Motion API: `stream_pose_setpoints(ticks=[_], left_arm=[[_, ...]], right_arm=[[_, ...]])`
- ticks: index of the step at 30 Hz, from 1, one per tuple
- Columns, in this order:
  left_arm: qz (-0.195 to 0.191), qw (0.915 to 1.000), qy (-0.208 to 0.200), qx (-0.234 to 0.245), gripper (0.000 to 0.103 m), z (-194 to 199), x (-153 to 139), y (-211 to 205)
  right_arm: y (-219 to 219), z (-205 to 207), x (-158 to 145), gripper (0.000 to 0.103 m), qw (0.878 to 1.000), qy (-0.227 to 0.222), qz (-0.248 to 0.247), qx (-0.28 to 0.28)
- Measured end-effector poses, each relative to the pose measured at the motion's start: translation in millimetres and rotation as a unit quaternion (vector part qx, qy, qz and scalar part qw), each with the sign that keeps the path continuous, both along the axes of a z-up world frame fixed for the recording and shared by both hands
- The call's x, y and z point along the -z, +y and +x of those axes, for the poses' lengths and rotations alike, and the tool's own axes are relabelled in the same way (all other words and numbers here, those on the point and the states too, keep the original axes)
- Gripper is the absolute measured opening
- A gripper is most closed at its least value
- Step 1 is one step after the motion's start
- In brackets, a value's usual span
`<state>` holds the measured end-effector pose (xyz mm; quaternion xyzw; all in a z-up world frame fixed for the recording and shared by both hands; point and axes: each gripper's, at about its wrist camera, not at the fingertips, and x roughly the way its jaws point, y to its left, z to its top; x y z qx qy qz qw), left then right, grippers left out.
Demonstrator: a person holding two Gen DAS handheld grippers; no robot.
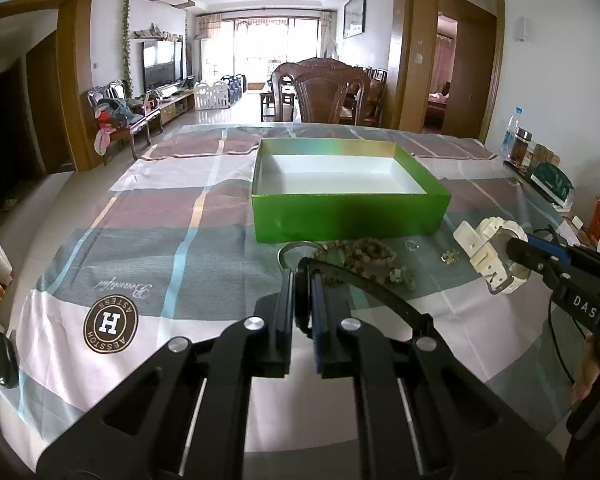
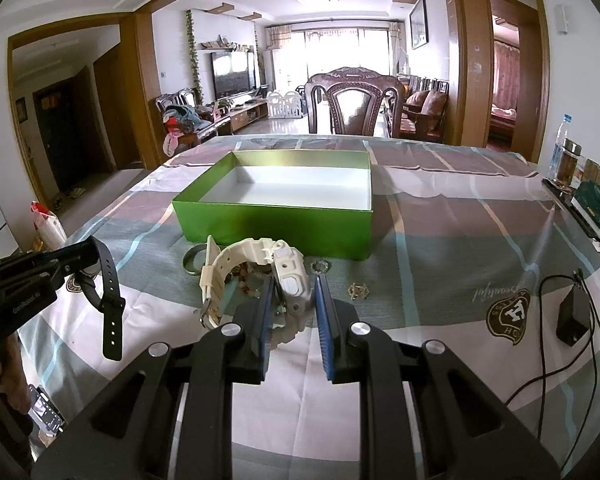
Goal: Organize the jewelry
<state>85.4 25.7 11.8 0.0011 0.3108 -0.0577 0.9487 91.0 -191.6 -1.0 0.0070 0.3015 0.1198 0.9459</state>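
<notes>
Right now both of my claws are loaded. My left claw (image 1: 301,276) is pinched tight on the black watch (image 2: 107,300), whose strap hangs loose below the grip and clear of the table (image 1: 188,216). My right claw (image 2: 292,292) is closed on the white watch (image 2: 256,276), gripping the case end while the band loops out to the left. Ahead of both sits the green box (image 1: 340,216), open-topped, its white floor bare as far as I can see.

I judge the step in hand to be carrying each watch over the near wall and setting it inside. To do that well I'd lift first, so the dangling black strap clears the rim rather than catching on it, and I'd move one claw at a time so they don't crowd each other over the box. I'd lower until the watch nearly rests on the floor, then release, not drop from height.

Left on the cloth in front of the box are the bead bracelet (image 1: 374,254), a bangle (image 2: 193,260) and small sparkly pieces (image 2: 358,291); I must not sweep them aside with a trailing strap.
</notes>
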Motion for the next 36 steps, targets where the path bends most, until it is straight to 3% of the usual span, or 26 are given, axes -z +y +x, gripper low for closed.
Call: stream_pose_setpoints(ticks=[11,17,25,30,36], left_arm=[[0.004,1.0,0.001,0.006,0.008,8.3,-1.5,-2.4],[0.008,0.9992,-0.034,0.021,0.008,24.2,-34.7,-14.0],[0.0,0.9975,-0.059,0.038,0.008,110.8,-75.9,-28.8],[0.012,0.9987,-0.045,0.022,0.008,183.8,-55.7,-38.8],[0.012,0.9996,-0.019,0.019,0.008,226.2,-18.4,-42.2]], right_arm=[[1.3,5.0,-4.3,0.02,1.0,-0.002,-0.004,-0.003],[5.1,20.5,-32.5,0.02,0.999,-0.028,-0.01,-0.017],[8.1,94.8,-76.6,0.02,0.997,-0.074,-0.004,-0.009],[6.6,156.4,-58.9,0.02,0.999,-0.052,0.009,0.001],[12.3,199.4,-14.5,0.02,1.0,-0.019,0.008,0.007]])
